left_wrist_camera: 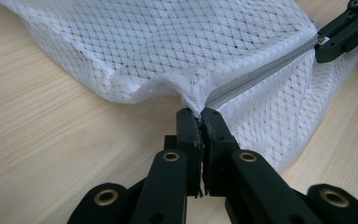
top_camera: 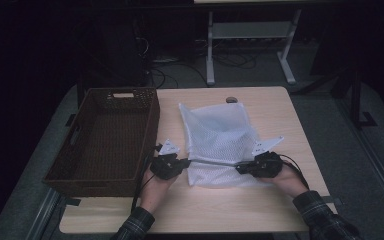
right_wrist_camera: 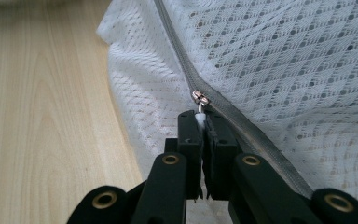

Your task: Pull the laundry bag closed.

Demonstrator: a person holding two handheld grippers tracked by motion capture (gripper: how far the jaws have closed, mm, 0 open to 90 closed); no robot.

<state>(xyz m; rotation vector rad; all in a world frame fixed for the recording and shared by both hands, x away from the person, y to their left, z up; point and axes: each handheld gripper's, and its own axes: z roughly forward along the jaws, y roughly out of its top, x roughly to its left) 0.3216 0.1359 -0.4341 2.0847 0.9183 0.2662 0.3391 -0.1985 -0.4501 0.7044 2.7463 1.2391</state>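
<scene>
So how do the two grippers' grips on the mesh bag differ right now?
The left gripper pinches the white mesh bag at the end of its grey zipper; the right gripper pinches the zipper pull. The left sits at the bag's edge nearest the brown wicker basket; the right sits on the far side, over the mesh. Both are shut, facing each other along the zipper line, low over the table.

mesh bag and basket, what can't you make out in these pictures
- Contents of the mesh bag: the weave hides the inside in all three views.
- Zipper pull tab, right gripper view: the right tool is clamped over most of it.
- Bag corner, left gripper view: pinched inside the left tool.
- Basket near wall, inner side, high view: hidden by its own rim.
</scene>
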